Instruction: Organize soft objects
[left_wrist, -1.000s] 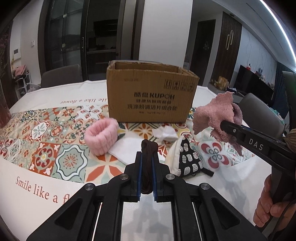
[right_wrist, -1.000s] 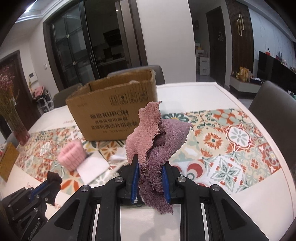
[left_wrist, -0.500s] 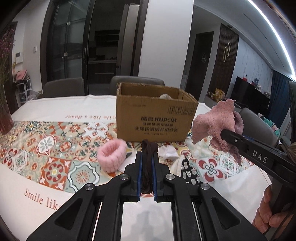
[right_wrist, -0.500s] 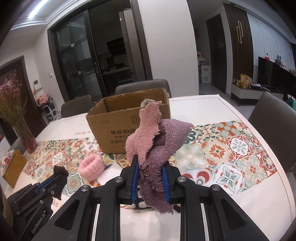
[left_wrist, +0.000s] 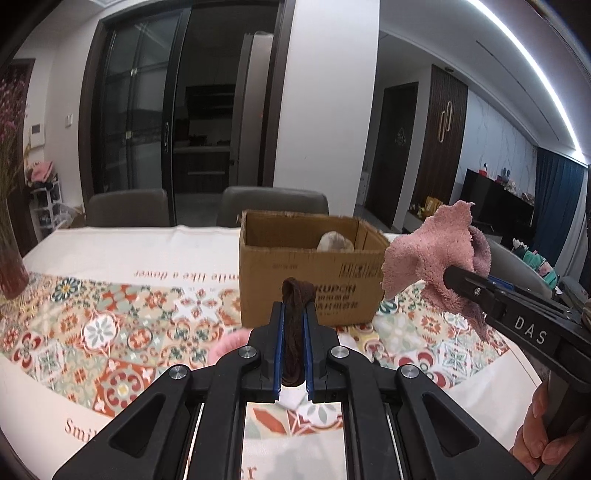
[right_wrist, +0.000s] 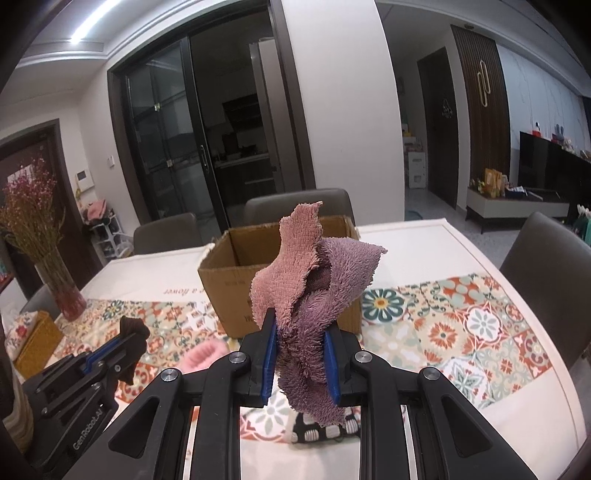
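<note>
The left gripper (left_wrist: 293, 321) is clamped on a brown band (left_wrist: 295, 295), and the right gripper (right_wrist: 300, 343) pinches a pink towel (right_wrist: 314, 280). Both hang above the table, short of the cardboard box (left_wrist: 314, 280). If either one lets go too early, its soft piece may catch the box rim and fall outside.

Even indoor light comes from a bright ceiling strip (left_wrist: 532, 70), which glares white. Both fisheye views bend door frames and walls, with black corners. The worktop (left_wrist: 110, 254) looks soft with slight motion blur; shadows under the cloths are faint.
</note>
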